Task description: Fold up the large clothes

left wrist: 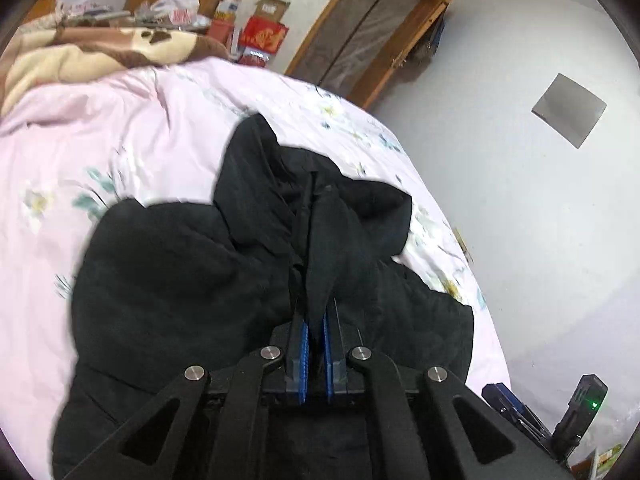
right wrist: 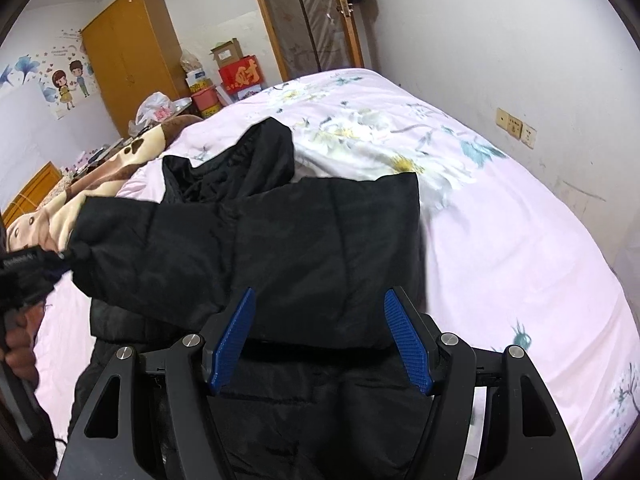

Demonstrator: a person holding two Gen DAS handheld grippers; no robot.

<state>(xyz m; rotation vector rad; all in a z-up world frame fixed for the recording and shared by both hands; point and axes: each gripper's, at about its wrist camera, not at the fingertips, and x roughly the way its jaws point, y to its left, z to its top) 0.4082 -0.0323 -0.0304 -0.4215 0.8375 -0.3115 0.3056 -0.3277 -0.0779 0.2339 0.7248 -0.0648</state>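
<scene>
Mid-fold: left claw [left wrist: 314,280] clamps the black jacket [right wrist: 280,240] sleeve ahead; right claw [right wrist: 320,344] gapes above it, and should next grasp the hem

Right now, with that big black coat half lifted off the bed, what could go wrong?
1. The left claw pinches only a thin pleat of the black coat; the heavy padded fabric may slip free.
2. The right claw is open and holds nothing, so the lifted sleeve hangs from one grip and could flop back, undoing the fold.
3. Dragging the coat may rumple the pink floral bedspread under it.
</scene>
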